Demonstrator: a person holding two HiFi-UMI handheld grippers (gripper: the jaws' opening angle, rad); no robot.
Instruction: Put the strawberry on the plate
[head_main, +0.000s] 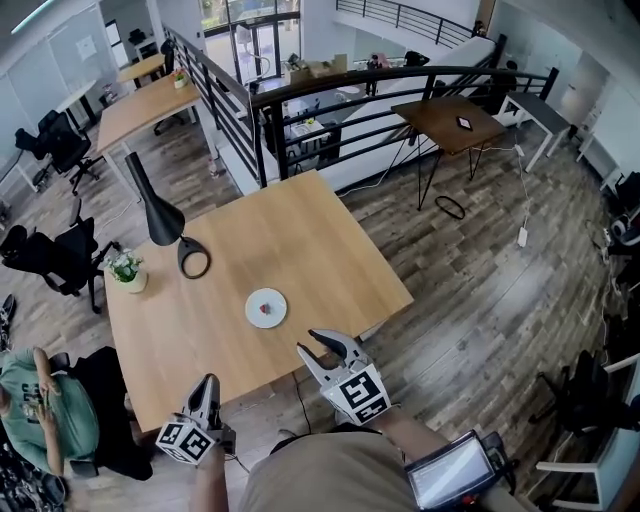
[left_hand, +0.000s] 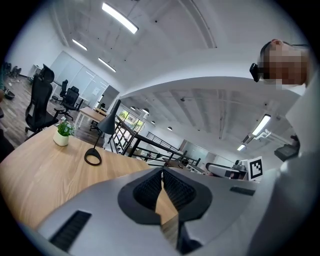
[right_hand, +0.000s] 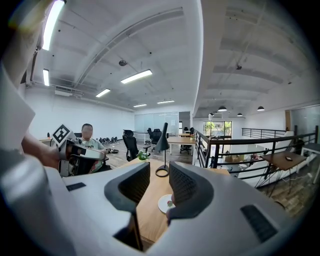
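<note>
A small red strawberry (head_main: 264, 310) lies on a white plate (head_main: 272, 299) near the middle of the wooden table (head_main: 300, 235). In the right gripper view the plate (right_hand: 163, 204) and strawberry (right_hand: 171, 203) show just beyond the jaws. My right gripper (head_main: 306, 341) hovers at the table's near edge, a short way from the plate, open with nothing between its fingers (right_hand: 134, 184). My left gripper (head_main: 207, 381) is lower left, off the table's front edge, its jaws shut and empty (left_hand: 162, 173).
A black desk lamp (head_main: 160, 213) with a ring base (head_main: 194, 262) and a small potted plant (head_main: 127, 270) stand on the table's left side. A black railing (head_main: 300, 105) runs behind the table. A seated person (head_main: 40, 410) is at the lower left.
</note>
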